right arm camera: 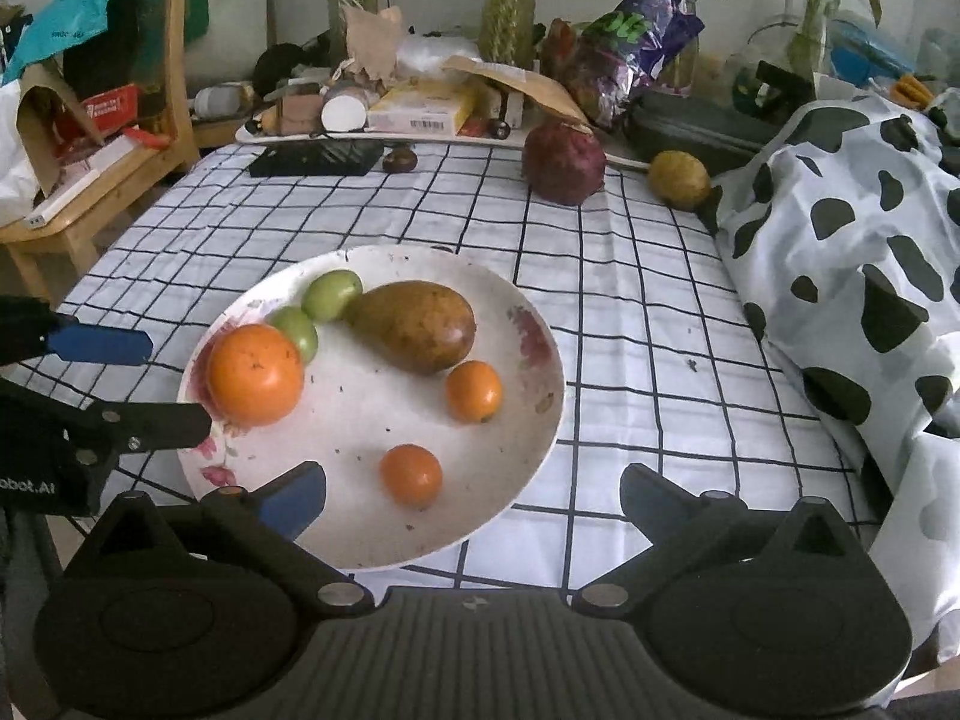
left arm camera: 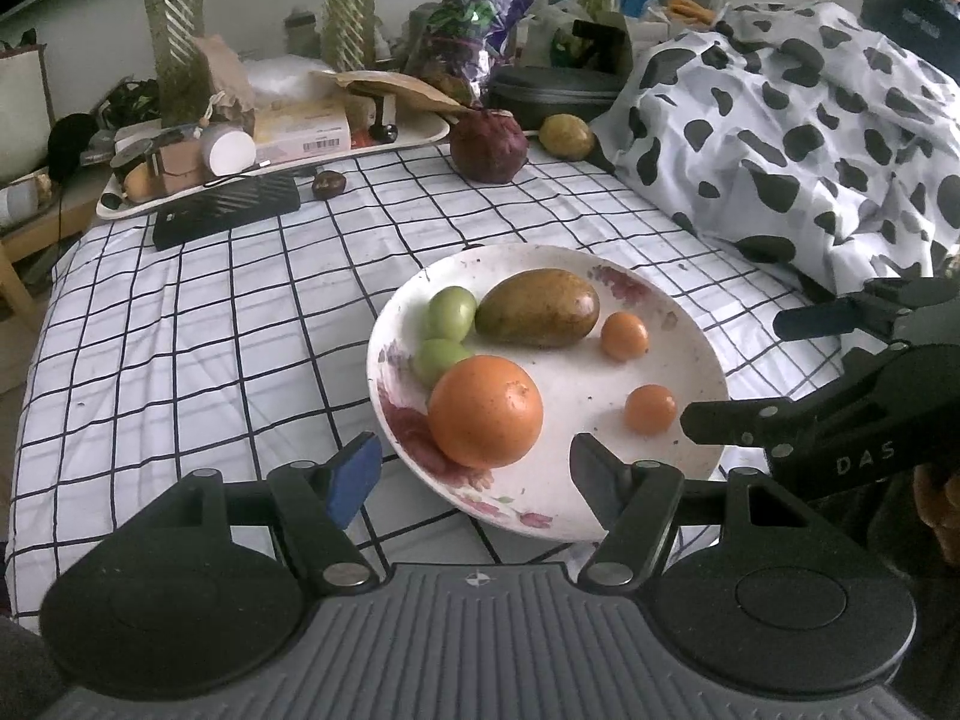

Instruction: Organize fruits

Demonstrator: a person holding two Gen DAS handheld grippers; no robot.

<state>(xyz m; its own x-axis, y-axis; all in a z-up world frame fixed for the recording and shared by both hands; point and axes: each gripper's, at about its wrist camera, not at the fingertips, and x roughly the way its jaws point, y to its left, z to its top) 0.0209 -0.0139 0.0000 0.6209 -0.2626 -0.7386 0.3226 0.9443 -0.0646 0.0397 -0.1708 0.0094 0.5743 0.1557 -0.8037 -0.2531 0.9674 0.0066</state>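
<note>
A white floral plate (left arm camera: 684, 360) (right arm camera: 528, 360) on the checked cloth holds a large orange (left arm camera: 486, 411) (right arm camera: 255, 375), a brown mango (left arm camera: 540, 307) (right arm camera: 414, 327), two green fruits (left arm camera: 451, 312) (right arm camera: 330, 294) and two small oranges (left arm camera: 650, 409) (right arm camera: 411, 476). My left gripper (left arm camera: 474, 477) is open and empty at the plate's near edge. My right gripper (right arm camera: 474, 498) is open and empty over the plate's near right edge. At the back lie a dark purple fruit (left arm camera: 489, 145) (right arm camera: 564, 163), a yellow-green fruit (left arm camera: 566, 135) (right arm camera: 679, 179) and a small dark fruit (left arm camera: 329, 184) (right arm camera: 399, 160).
A cluttered tray (left arm camera: 288, 162) (right arm camera: 420, 135), a black grid box (left arm camera: 225, 210) (right arm camera: 315, 157), plant vases and a dark case (left arm camera: 552, 93) line the back. A cow-print cloth (left arm camera: 810, 138) (right arm camera: 858, 252) is heaped at the right. A wooden chair (right arm camera: 90, 198) stands at the left.
</note>
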